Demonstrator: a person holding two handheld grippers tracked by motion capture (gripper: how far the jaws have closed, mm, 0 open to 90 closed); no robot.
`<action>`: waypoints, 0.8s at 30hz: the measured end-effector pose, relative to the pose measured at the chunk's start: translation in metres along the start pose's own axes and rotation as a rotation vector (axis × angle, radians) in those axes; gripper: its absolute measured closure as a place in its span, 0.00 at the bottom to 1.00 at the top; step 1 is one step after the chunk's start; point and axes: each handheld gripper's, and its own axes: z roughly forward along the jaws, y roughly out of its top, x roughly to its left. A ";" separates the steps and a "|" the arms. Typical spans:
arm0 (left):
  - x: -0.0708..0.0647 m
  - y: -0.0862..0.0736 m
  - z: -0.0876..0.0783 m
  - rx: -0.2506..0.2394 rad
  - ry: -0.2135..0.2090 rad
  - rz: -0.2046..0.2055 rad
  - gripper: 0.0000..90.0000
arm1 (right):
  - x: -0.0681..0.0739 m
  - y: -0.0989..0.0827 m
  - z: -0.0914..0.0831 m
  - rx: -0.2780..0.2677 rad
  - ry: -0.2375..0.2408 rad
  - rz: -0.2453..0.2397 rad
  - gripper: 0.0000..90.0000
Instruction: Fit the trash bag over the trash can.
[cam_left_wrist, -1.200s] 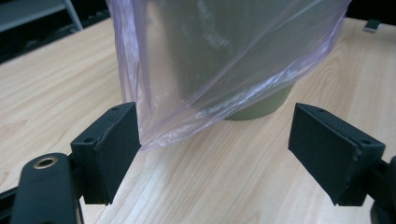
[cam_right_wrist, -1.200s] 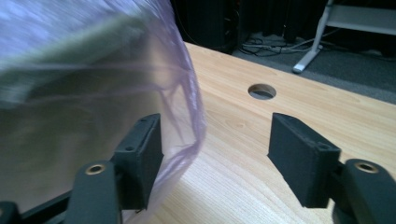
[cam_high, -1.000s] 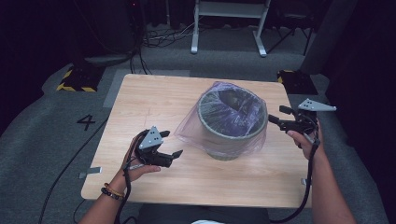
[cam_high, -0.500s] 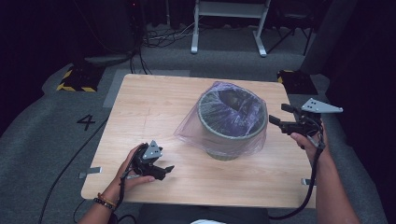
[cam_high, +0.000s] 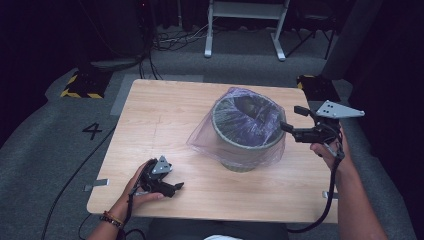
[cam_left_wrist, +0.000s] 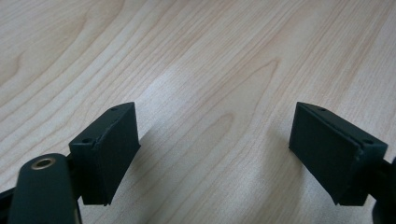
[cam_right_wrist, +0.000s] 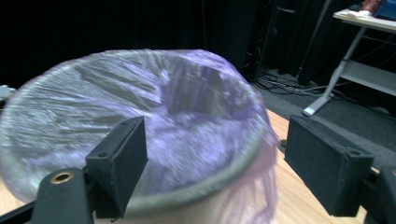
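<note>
Pale wood-grain laminate forms the top of the rectangular desk (cam_high: 165, 120), which stands on grey carpet marked with a black numeral "4" (cam_high: 93, 131) off its left edge.

At the near left corner of the desk, my left hand (cam_high: 136, 189) holds the left hand-held gripper (cam_high: 176, 187) low over the surface. Its grey three-cornered plate faces up. In the left gripper view its two black jaws stand wide apart, with bare wood between them and nothing held.

At the centre, slightly right, stands a round grey waste bin (cam_high: 245, 131) lined with a thin translucent purple plastic bag (cam_high: 202, 141). The bag is folded over the rim and drapes loosely down the outside, flaring toward the left. The bin stands upright, well apart from the left hand-held gripper.

At the right edge of the desk, my right hand (cam_high: 327, 150) holds the right hand-held gripper (cam_high: 292, 119) raised level with the bin's rim, jaws pointing left. The jaws are spread, and in the right gripper view the lined rim (cam_right_wrist: 140, 121) sits just ahead of them. Whether the lower jaw tip touches the bag, I cannot tell.

A white metal frame (cam_high: 245, 20) stands on the floor beyond the desk.
</note>
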 end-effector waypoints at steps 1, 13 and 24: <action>0.000 0.000 0.000 0.000 0.001 0.002 0.16 | 0.001 0.001 0.001 0.001 0.003 -0.004 0.23; 0.001 0.000 0.000 0.000 0.001 0.003 0.16 | 0.016 0.023 0.035 0.090 0.013 -0.047 0.25; 0.001 0.001 0.001 0.001 0.000 0.002 0.16 | 0.027 0.034 0.061 0.202 0.006 -0.031 0.27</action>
